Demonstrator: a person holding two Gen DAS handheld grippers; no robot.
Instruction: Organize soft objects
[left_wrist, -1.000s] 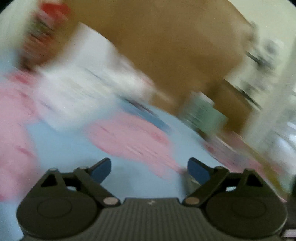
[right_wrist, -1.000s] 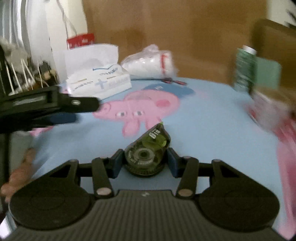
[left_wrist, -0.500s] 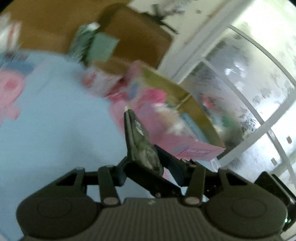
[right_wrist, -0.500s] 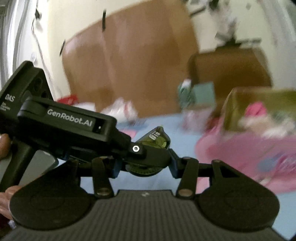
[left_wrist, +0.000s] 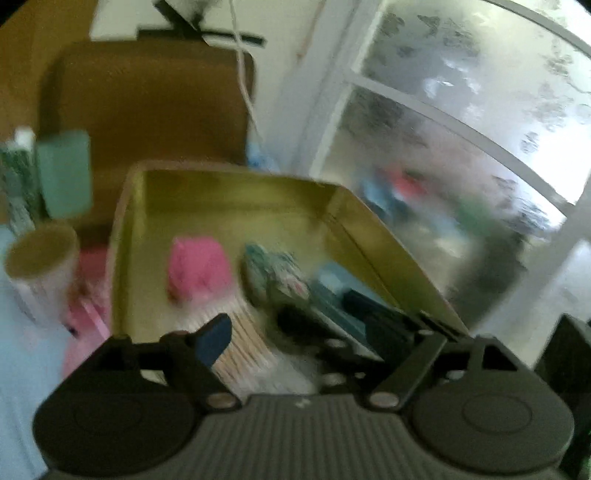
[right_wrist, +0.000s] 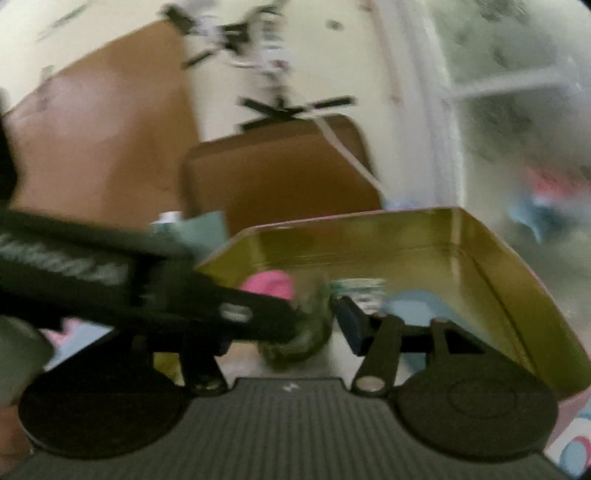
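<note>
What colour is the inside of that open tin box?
Shiny gold-yellow inside the tin box, clearest in the left wrist view.

Both grippers have swung from the blue tabletop to the gold tin (left_wrist: 236, 192), jaws now opening.

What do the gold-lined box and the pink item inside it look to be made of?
The box: probably thin sheet metal, a tin, with glossy gold walls, crisp folded corners and soft reflections; blur leaves foil-lined card possible. The pink item: seemingly soft fabric or plush, matte and rounded with no shine or hard edges, though it is too blurred to be sure.
</note>
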